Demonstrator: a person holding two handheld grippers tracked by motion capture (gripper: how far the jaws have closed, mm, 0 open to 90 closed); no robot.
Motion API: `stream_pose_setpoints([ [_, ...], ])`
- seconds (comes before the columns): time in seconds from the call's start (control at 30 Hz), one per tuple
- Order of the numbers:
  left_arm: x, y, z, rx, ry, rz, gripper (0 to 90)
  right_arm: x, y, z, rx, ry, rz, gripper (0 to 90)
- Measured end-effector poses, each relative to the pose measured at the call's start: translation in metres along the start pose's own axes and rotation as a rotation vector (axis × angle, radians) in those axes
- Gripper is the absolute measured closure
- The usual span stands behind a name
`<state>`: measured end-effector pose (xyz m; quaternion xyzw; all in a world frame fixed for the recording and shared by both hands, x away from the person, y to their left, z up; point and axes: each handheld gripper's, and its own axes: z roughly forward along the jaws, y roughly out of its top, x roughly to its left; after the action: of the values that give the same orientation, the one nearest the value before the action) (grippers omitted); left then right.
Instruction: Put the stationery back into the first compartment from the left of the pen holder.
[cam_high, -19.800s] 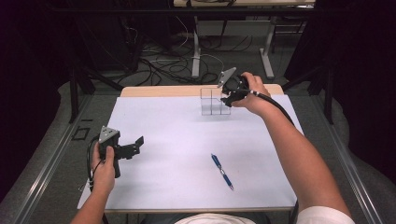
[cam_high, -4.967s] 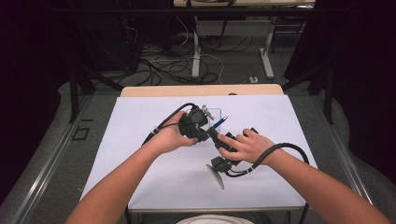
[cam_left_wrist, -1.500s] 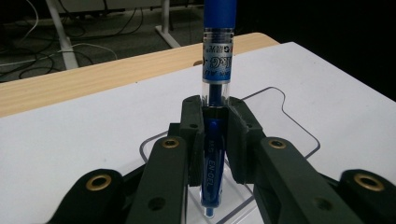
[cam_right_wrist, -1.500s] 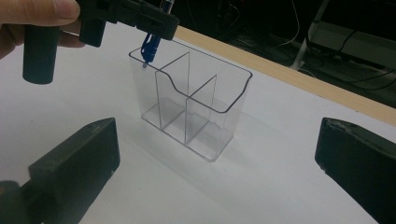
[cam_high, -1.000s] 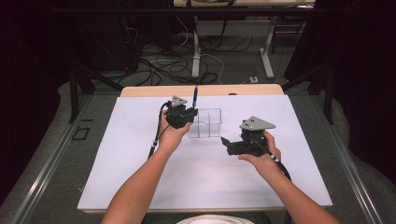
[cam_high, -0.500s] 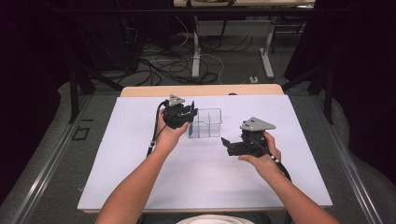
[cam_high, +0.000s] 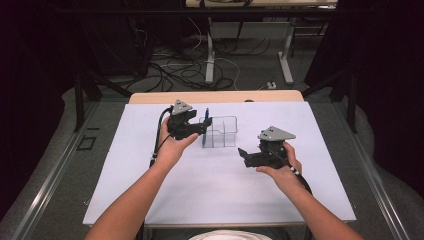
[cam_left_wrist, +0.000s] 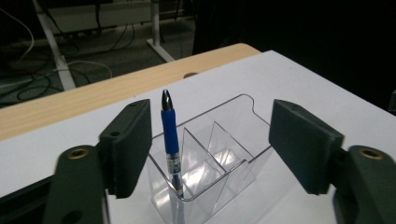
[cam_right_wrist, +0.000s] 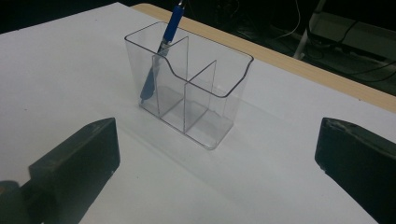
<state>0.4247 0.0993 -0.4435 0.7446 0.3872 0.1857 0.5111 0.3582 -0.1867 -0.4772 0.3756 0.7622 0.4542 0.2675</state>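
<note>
A blue pen (cam_high: 205, 128) stands tilted in the left end compartment of a clear plastic holder (cam_high: 223, 133) at the back middle of the white table. My left gripper (cam_high: 202, 129) sits just left of the holder. Its jaws have just been opening and now stand apart on either side of the pen (cam_left_wrist: 170, 136) without pressing it. The pen is closer to one jaw, above the holder (cam_left_wrist: 224, 158). My right gripper (cam_high: 243, 153) hovers open to the right of the holder, pointing at it. The holder (cam_right_wrist: 196, 93) and pen (cam_right_wrist: 171, 28) lie beyond its empty jaws.
The white table top (cam_high: 220, 185) spreads around the holder, with a wooden strip (cam_high: 215, 96) along its far edge. Beyond it are desk legs and cables (cam_high: 200, 65) on the floor. Both forearms come in from the bottom.
The left gripper lowered the pen into the holder, opened and let it go, then drew slightly away. The right gripper stayed still.
</note>
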Motion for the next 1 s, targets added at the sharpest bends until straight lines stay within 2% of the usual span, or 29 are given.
stream_pose_setpoints([
  [0.03, -0.001, 0.001, -0.003, -0.005, 0.002, 0.000, 28.5, 0.000, 0.000, 0.000, 0.001, 0.004, 0.003, 0.0],
  [0.17, -0.005, 0.006, -0.017, -0.015, 0.055, 0.039, 25.0, -0.002, 0.000, -0.001, -0.001, 0.001, 0.000, 0.0],
  [0.23, -0.005, 0.007, -0.023, -0.020, 0.045, 0.035, 23.8, -0.003, 0.000, -0.001, 0.001, 0.006, 0.001, 0.0],
  [0.3, -0.005, 0.008, -0.030, -0.018, 0.052, 0.035, 23.5, -0.003, 0.000, -0.001, 0.002, 0.002, 0.000, 0.0],
  [0.37, -0.005, 0.008, -0.036, -0.021, 0.039, 0.008, 22.7, -0.003, 0.000, -0.001, 0.004, 0.006, 0.004, 0.0],
  [0.53, -0.003, 0.003, -0.050, -0.020, 0.034, -0.020, 19.8, -0.003, -0.001, -0.001, -0.001, 0.006, 0.001, 0.0],
  [0.73, 0.004, -0.009, -0.067, -0.025, 0.061, -0.048, 12.5, -0.003, -0.001, -0.001, 0.000, 0.004, 0.003, 0.0],
  [0.83, 0.012, -0.016, -0.075, -0.024, 0.072, -0.077, 5.2, -0.003, 0.000, -0.001, 0.003, 0.006, 0.004, 0.0],
  [1.0, 0.026, -0.031, -0.088, -0.032, 0.099, -0.119, 0.1, -0.005, 0.000, -0.002, 0.000, 0.001, 0.002, 0.0],
])
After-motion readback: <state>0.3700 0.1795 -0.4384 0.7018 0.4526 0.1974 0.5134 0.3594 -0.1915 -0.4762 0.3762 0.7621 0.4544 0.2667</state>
